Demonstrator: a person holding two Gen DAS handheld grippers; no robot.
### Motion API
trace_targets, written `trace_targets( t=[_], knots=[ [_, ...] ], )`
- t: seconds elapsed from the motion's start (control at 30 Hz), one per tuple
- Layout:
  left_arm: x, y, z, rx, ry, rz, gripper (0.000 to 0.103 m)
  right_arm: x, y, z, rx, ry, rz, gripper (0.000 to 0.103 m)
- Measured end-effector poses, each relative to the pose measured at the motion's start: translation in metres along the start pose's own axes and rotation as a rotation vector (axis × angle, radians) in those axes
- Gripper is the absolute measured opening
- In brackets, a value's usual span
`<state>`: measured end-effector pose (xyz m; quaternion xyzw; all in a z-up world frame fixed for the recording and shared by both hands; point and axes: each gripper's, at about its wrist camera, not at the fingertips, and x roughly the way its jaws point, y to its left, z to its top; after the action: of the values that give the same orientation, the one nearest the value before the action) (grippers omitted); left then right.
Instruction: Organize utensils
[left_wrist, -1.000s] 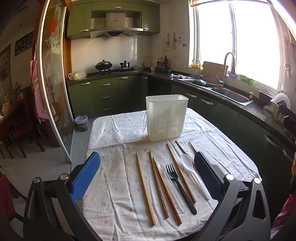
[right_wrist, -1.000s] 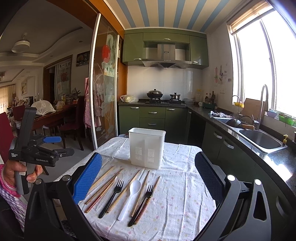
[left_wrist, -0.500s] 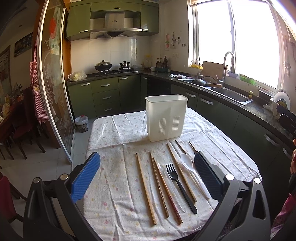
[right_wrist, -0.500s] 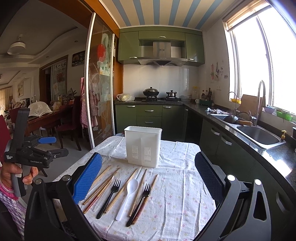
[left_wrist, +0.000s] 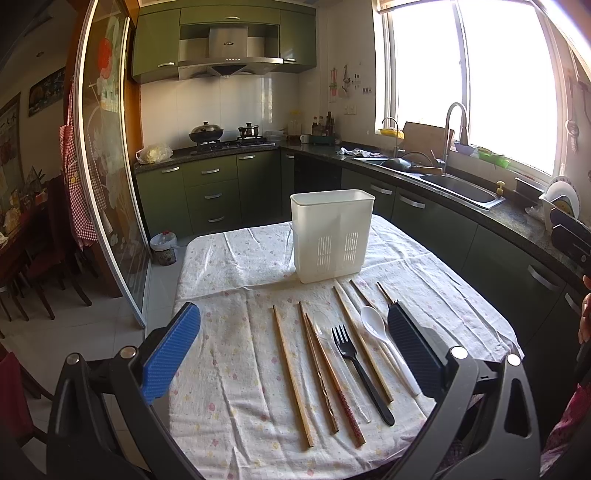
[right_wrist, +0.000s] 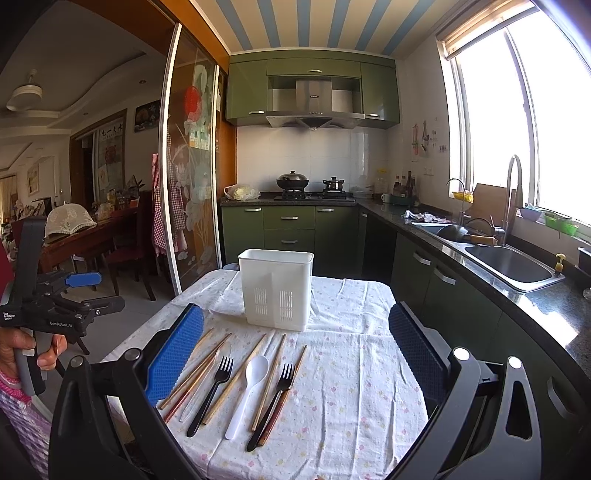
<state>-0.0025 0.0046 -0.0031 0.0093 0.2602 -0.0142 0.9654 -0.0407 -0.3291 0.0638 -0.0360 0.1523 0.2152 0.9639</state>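
Your right gripper (right_wrist: 295, 363) and left gripper (left_wrist: 293, 354) both gape wide, holding nothing; the utensils (right_wrist: 245, 387) lie below and between each one's fingers, long axes running near-to-far toward the white caddy (right_wrist: 276, 288) beyond

Utensil row (right_wrist: 236, 384) reachable from above, white caddy (right_wrist: 276, 288) blocking behind, bare cloth (right_wrist: 354, 387) rightward

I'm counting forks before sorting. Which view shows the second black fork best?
The right wrist view: the second black fork lies fully visible right of the white spoon. In the left wrist view it is hidden behind the gripper's right finger.
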Motion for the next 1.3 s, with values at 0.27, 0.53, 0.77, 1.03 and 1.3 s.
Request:
trace_targets(
  t=[0.27,0.53,0.77,1.03,1.3],
  knots=[
    [0.0,0.0,0.0,0.002,0.001,0.0,0.097,0.002,0.0,0.0,0.0,0.003,0.002,0.099],
    [-0.002,-0.001,0.001,0.005,0.003,0.0,0.097,0.004,0.001,-0.002,0.001,0.006,0.002,0.099],
    [-0.001,0.001,0.002,0.007,0.009,-0.001,0.097,0.005,0.001,-0.003,0.0,0.009,-0.001,0.099],
    [0.019,-0.003,0.004,-0.002,0.125,-0.103,0.097,0.013,0.0,-0.007,0.012,0.038,-0.005,0.099],
    [0.054,-0.009,0.013,-0.083,0.273,-0.179,0.097,0.038,-0.01,-0.011,0.032,0.129,-0.009,0.099]
  ],
)
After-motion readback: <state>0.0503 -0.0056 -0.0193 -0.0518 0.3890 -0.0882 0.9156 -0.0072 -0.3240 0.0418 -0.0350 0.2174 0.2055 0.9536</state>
